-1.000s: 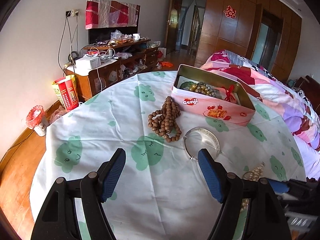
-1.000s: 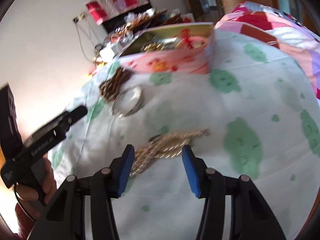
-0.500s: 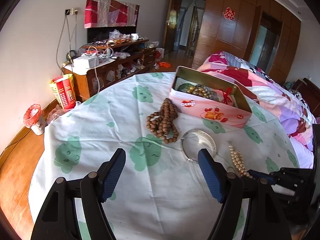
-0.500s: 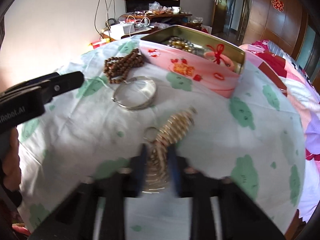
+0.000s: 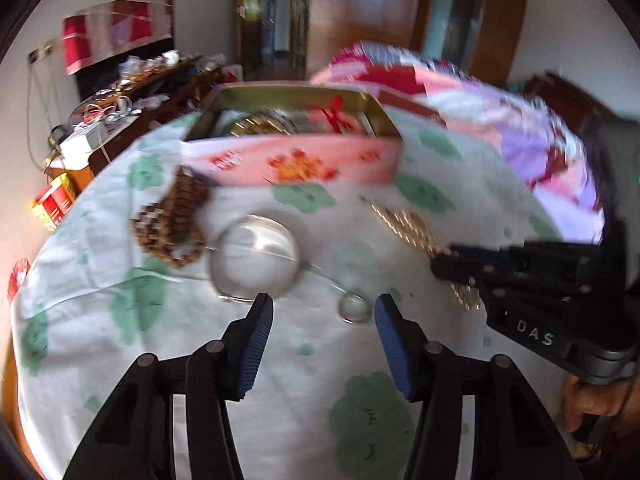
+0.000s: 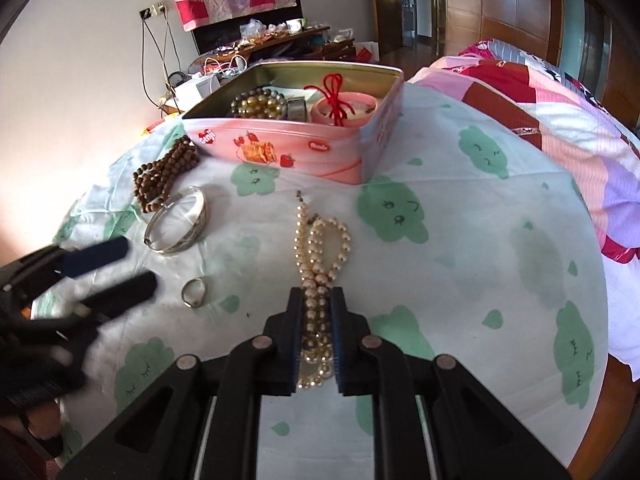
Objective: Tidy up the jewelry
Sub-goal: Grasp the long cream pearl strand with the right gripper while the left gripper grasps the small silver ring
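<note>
My right gripper (image 6: 317, 296) is shut on a pearl necklace (image 6: 320, 248) that lies on the tablecloth; it also shows in the left wrist view (image 5: 404, 224). My left gripper (image 5: 323, 308) is open, low over the cloth, with a small silver ring (image 5: 354, 307) just inside its right finger and a silver bangle (image 5: 256, 256) just ahead. In the right wrist view the ring (image 6: 194, 291) and bangle (image 6: 178, 220) lie left of the pearls. Brown wooden beads (image 6: 164, 172) lie by the open pink tin (image 6: 304, 136), which holds several pieces.
The round table has a white cloth with green prints (image 6: 480, 240). A bed with a patchwork quilt (image 6: 552, 112) is to the right. A cluttered wooden cabinet (image 6: 260, 44) stands behind, against the wall.
My right gripper has closed on the pearl necklace. My left gripper has moved forward and down toward the ring and bangle, still open.
</note>
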Tool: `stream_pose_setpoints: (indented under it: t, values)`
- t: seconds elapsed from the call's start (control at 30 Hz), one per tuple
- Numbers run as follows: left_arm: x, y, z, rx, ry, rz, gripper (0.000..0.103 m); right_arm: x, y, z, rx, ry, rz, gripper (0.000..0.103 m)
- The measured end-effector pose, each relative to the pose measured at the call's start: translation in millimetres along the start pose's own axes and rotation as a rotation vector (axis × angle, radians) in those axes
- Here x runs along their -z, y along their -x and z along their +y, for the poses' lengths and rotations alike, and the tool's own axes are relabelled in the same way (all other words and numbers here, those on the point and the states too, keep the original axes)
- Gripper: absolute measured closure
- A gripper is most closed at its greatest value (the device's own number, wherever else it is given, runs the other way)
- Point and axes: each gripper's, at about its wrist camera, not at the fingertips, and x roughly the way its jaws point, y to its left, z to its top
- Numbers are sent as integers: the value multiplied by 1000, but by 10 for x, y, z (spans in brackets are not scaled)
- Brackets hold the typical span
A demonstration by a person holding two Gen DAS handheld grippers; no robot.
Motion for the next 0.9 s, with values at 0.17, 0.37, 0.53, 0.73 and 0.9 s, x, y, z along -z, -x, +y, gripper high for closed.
stream_pose_setpoints:
  t: [0.17,0.37,0.53,0.73,0.9]
  values:
    - [-33,-95,-80,-1,-13,40,51,5,-2,-48,-32,-21,-4,87]
    - [-20,-91,-98,-32,-37,42,80,5,0,-110,-70,-51,-7,87]
    - [-31,-93,-55,2,-23,38,83,8,5,-112,-74,-53,-8,87]
    - [-30,47,-18,37,4,-27,83,11,7,-120,-77,-56,-11,87]
    - [-28,210,-36,28,-6,-114,83,10,46,-129,-101,-63,-34,88]
